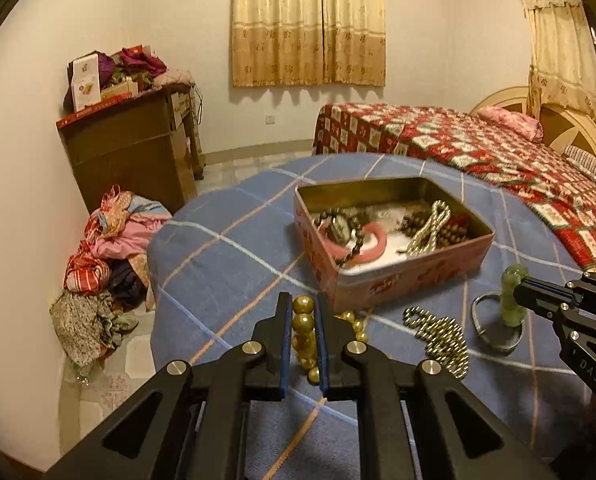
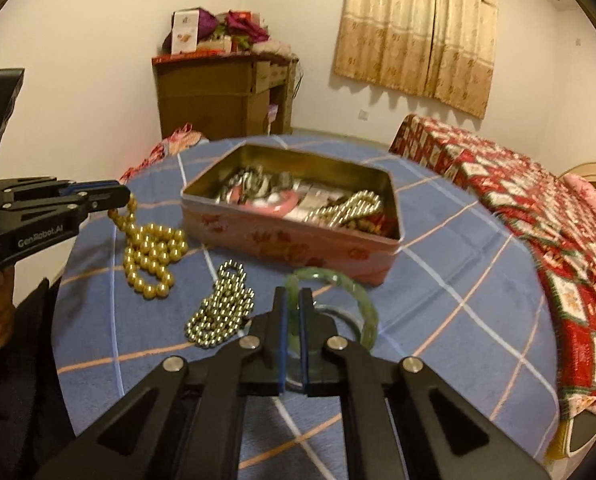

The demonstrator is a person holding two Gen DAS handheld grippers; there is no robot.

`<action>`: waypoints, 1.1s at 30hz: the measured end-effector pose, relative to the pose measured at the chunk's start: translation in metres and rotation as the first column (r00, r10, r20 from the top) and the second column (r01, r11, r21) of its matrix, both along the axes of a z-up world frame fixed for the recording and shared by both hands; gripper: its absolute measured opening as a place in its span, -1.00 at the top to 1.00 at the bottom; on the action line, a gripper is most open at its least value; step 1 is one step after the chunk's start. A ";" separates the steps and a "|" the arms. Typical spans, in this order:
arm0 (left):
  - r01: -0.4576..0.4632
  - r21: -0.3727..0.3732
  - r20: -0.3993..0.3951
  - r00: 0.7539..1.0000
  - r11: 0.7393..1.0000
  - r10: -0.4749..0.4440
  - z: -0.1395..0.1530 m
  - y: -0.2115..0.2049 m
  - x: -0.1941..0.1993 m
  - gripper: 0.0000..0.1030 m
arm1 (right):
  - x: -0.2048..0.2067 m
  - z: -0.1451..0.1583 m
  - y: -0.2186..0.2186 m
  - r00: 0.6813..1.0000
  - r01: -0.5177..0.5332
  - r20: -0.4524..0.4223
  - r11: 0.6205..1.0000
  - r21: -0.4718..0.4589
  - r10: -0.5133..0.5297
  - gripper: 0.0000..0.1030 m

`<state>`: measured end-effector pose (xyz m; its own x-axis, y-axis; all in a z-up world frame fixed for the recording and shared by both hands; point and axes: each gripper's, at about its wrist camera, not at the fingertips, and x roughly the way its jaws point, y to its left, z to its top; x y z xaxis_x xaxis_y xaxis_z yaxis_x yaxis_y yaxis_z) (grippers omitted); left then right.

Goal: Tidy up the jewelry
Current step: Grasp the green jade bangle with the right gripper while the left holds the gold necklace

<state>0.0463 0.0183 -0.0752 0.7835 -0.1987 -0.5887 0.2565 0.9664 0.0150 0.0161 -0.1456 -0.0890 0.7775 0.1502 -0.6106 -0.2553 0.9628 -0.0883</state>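
Jewelry tin [image 2: 294, 236], pink, lid off, stands on the blue checked cloth [image 2: 458, 280] of the table, toward its far side. Contents noted: a pink bangle [image 1: 372, 246], a dark bead string [image 1: 354, 236], a pale metal bead chain [image 2: 350, 208], further pieces I cannot tell apart.

My left claw [image 1: 303, 322] is closed down on the gold bead necklace [image 2: 150, 256]; one end is pinched between the pads, raised, the remainder lies coiled on the cloth in front of the tin.

My right claw [image 2: 292, 316] is nearly closed, gripping the rim of the green jade bangle [image 2: 362, 300], which stands tilted off the cloth.

A silver ring bangle [image 1: 494, 322] lies directly under the jade one. A small-bead brass chain [image 2: 222, 308] lies heaped between the two claws, untouched
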 end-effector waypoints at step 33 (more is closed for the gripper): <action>0.017 -0.009 -0.056 0.998 1.000 -0.018 -0.011 0.003 0.010 0.81 | 0.028 -0.020 0.013 0.991 -0.073 -0.121 0.995 -0.066 0.065 0.54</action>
<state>0.0558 0.0214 -0.0864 0.7455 -0.2171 -0.6301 0.2736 0.9618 -0.0077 0.0439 -0.1330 -0.1093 0.6881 0.1547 -0.7089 -0.3336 0.9351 -0.1198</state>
